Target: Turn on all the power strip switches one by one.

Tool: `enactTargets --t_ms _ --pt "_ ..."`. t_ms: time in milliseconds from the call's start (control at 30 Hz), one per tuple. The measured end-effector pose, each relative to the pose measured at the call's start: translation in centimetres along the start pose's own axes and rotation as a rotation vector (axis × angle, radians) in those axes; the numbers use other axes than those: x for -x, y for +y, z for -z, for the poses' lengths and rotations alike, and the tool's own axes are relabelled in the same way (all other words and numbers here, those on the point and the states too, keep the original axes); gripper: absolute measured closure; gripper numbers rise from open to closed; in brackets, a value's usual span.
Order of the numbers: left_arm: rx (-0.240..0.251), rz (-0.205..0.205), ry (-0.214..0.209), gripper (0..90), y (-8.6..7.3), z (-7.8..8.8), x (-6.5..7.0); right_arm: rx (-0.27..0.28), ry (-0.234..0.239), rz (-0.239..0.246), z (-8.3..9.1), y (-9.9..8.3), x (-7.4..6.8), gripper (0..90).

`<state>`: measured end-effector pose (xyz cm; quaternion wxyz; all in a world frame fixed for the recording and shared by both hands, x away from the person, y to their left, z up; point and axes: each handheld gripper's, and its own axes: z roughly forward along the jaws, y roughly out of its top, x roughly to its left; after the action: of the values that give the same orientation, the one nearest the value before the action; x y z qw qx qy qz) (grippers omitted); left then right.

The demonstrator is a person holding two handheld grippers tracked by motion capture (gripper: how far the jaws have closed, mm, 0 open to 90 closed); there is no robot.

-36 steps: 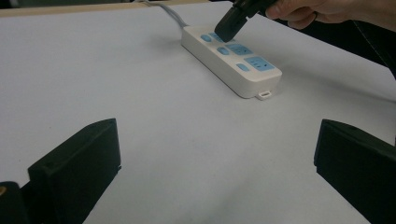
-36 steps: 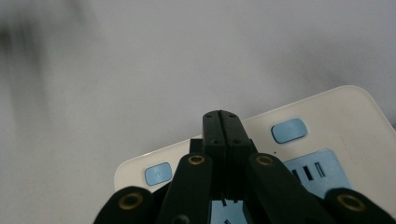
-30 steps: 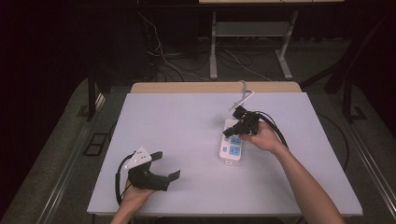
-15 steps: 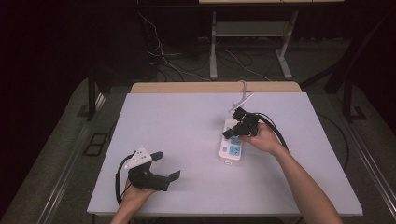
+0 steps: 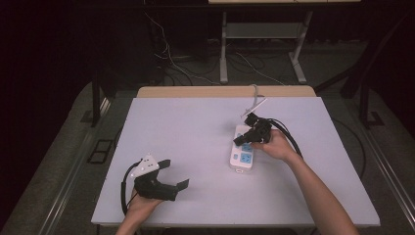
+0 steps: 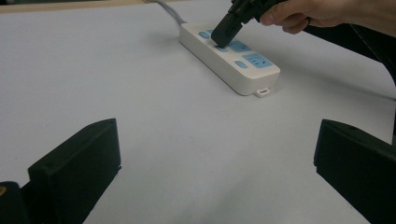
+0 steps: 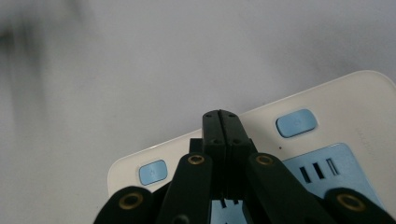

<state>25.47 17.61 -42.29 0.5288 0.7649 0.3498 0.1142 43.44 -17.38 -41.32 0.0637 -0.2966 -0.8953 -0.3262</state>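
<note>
Left gripper [image 5: 169, 176] sits at 7 o'clock on the table [image 5: 195, 127], jaws spread wide with nothing between them. Power strip [image 5: 243, 149] lies well apart from it, at 2 o'clock from those jaws, right of table centre. Right gripper [image 5: 241, 140] has jaws pressed together, tips down on the strip's top face between two blue buttons [image 7: 296, 122].

Count: 1 white power strip [image 5: 242, 152] on 1 desk [image 5: 195, 132]. On strip: 2 blue socket panels w/ slots, approx., plus 3 small blue buttons seen in left gripper view. 2 grippers: left gripper [image 5: 172, 176], right gripper [image 5: 241, 141]. 2 hands.
</note>
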Motion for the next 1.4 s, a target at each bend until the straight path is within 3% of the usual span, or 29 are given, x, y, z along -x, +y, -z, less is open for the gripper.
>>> enactTargets --t_ms 400,1067,1300,1400 --pt "-0.005 -0.003 -0.004 0.0 -0.01 -0.05 0.18 0.026 -0.023 0.022 -0.07 -0.44 -0.26 90.0" --pt "0.0 0.0 -0.003 0.0 -0.01 0.11 0.18 0.035 -0.018 0.018 -0.17 -0.63 -0.15 90.0" --pt "0.001 0.004 0.0 0.0 -0.03 0.13 0.1 0.018 -0.063 0.047 -0.21 -0.37 -0.83 90.0" --pt "0.003 0.006 -0.001 0.0 -0.04 0.16 0.12 0.018 -0.062 0.042 -0.2 -0.35 -0.81 90.0"
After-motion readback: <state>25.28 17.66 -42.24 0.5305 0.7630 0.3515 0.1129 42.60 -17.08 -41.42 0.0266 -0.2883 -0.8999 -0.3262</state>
